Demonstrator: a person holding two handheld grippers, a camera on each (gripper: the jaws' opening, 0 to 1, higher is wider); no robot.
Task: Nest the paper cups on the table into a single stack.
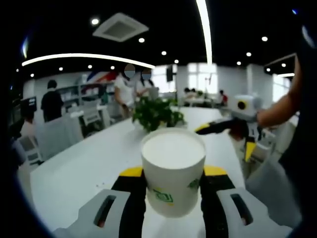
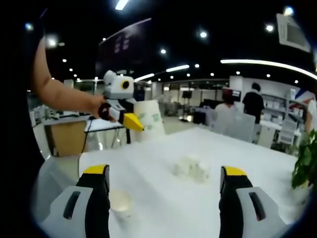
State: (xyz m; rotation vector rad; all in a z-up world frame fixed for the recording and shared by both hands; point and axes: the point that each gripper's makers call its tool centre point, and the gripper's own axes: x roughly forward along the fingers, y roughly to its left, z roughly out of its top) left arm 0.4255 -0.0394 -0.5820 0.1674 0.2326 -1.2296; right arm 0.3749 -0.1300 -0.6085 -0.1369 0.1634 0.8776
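Left gripper view: my left gripper (image 1: 173, 191) has its two yellow-tipped jaws pinched on a white paper cup (image 1: 173, 171), one jaw on each side of the cup's lower wall. The cup stands upright between them with its mouth facing up and green printing low on its side. Past the cup lies the long white table (image 1: 94, 158), and farther along it a green potted plant (image 1: 157, 113) stands on the tabletop. To the right, my right gripper (image 1: 225, 127) comes into this view, held by my hand (image 1: 262, 118), raised above the table edge.

In the right gripper view, my right gripper (image 2: 163, 191) has its jaws spread wide with nothing between them; the bare tabletop (image 2: 163, 153) shows in the gap. Just beside the left jaw, low on the table, a small paper cup (image 2: 120, 203) stands upright. Farther out, near the middle of the table, a loose cluster of cups (image 2: 192, 168) sits, too blurred for me to count or to tell how they lie. Beyond that, up and to the left, my other hand (image 2: 96, 106) holds the left gripper (image 2: 130, 118) in the air with the held cup (image 2: 148, 121) between its jaws, well clear of the tabletop. At the right edge, leaves of the plant (image 2: 304, 166) show. People stand among desks and shelves in the office behind the table.
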